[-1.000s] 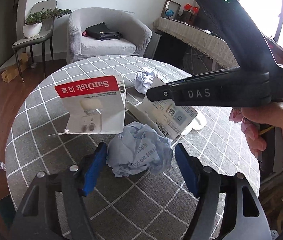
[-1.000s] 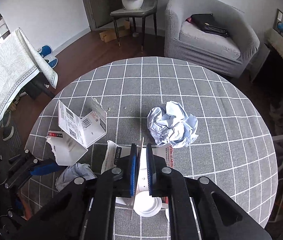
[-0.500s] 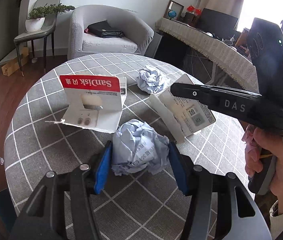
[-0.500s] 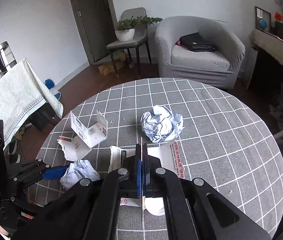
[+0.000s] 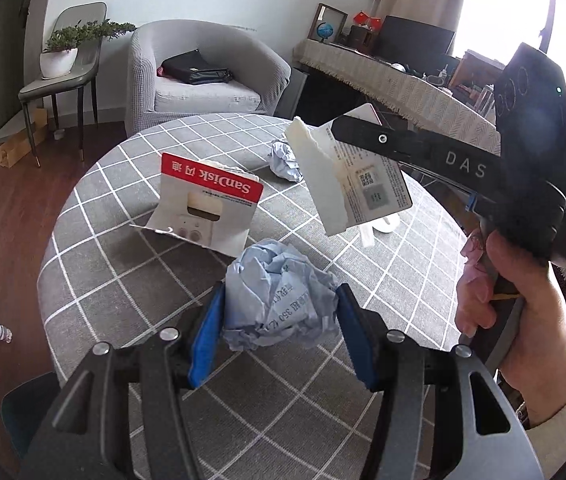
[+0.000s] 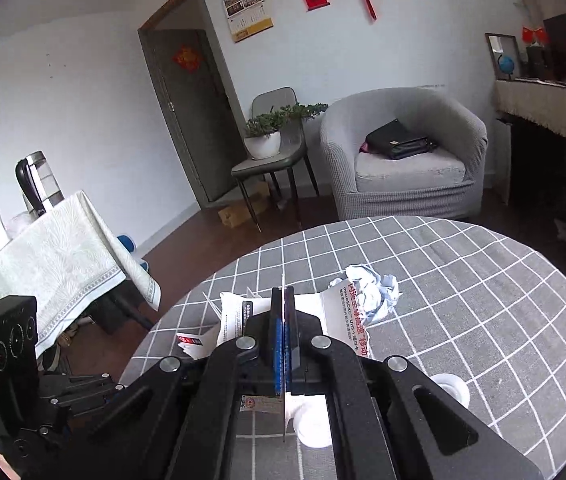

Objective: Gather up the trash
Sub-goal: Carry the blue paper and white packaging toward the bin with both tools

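Observation:
A crumpled pale-blue paper ball rests on the grey checked tablecloth, and my left gripper is shut on it, both blue pads pressing its sides. My right gripper is shut on the thin edge of a torn white card package. In the left wrist view that package hangs in the air above the table from the right gripper. A second crumpled paper ball lies further back. A red-and-white SanDisk card stands folded on the cloth.
A small white round lid lies near the table's right side. Beyond the round table stand a grey armchair with a black bag, a chair with a potted plant, a cloth-covered side table and a long sideboard.
My left jaws have closed in from either side onto the blue paper ball. My right gripper has pinched the white card package, lifted it off the table and tipped upward.

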